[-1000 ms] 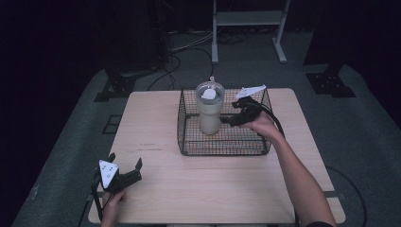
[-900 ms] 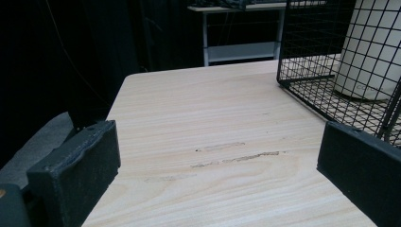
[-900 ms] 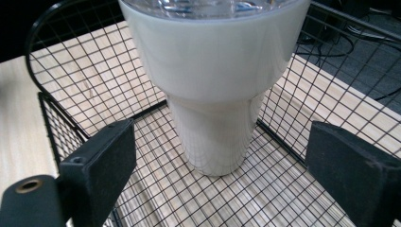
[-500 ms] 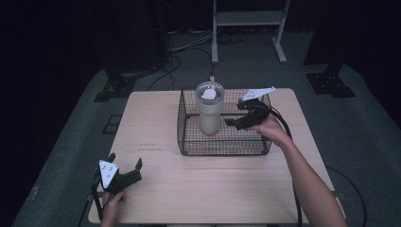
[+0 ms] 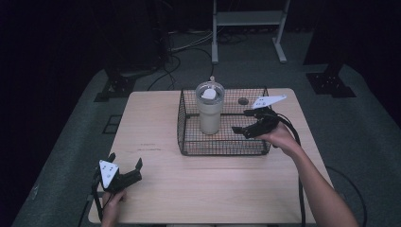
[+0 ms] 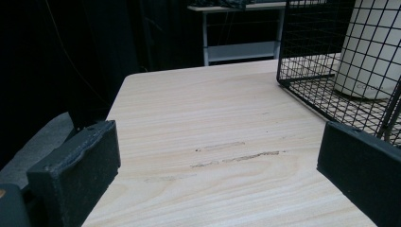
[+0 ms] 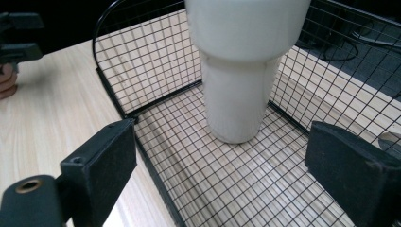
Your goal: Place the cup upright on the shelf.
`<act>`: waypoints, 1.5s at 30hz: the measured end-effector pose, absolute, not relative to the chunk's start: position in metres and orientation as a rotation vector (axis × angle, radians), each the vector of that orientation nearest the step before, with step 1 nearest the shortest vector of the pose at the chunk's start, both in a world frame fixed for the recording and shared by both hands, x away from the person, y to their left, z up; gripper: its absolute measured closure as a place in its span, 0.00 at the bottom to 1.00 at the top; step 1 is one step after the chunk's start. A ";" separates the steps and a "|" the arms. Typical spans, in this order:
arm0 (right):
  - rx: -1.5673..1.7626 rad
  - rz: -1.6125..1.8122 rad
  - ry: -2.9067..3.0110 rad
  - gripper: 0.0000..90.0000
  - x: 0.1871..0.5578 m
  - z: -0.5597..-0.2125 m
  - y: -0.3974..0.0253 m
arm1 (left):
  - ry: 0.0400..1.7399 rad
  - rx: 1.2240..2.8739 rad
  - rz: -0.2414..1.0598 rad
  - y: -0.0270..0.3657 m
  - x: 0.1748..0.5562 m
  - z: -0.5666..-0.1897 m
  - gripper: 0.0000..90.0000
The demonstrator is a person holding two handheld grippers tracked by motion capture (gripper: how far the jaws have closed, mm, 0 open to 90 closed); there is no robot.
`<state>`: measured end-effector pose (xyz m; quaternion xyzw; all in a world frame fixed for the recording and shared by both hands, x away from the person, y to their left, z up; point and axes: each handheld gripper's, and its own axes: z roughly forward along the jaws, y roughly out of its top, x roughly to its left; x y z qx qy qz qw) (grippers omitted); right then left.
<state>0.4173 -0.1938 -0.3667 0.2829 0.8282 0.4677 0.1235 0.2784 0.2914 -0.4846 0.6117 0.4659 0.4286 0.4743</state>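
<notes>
Standing upright inside the black wire basket [image 5: 189,124] at the far middle of the wooden table [image 5: 156,123] — a cream tumbler [image 5: 209,113] with a clear lid, set toward the basket's left half. Seen from the high view alone: lid top with a pale tab, and a small dark disc [image 5: 243,100] lying on the table beyond the basket's far wall.

Hovering over the basket's right end, the right gripper [image 5: 248,121], jaws spread wide, holding nothing, pointing toward the tumbler but well apart from it. Looking along its own jaws in the right gripper view: tumbler [image 7: 241,80] dead ahead between the two black pads, narrow base sitting on the mesh floor, wider upper body above; basket wall [image 7: 142,56] curving behind; far off at upper left, the other gripper [image 7: 16,33] in a hand.

Resting at the near left corner, the left gripper [image 5: 126,163] — jaws wide, nothing between them. Showing in the left gripper view: bare wood grain with faint scuff marks [image 6: 236,156], the basket's corner [image 6: 302,71] at right, the tumbler's lower body [image 6: 369,52] behind the mesh.
</notes>
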 end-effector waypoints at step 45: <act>0.831 1.409 2.409 0.10 0.347 -0.390 -0.240 | 1.139 1.500 1.055 0.290 0.279 -0.485 0.00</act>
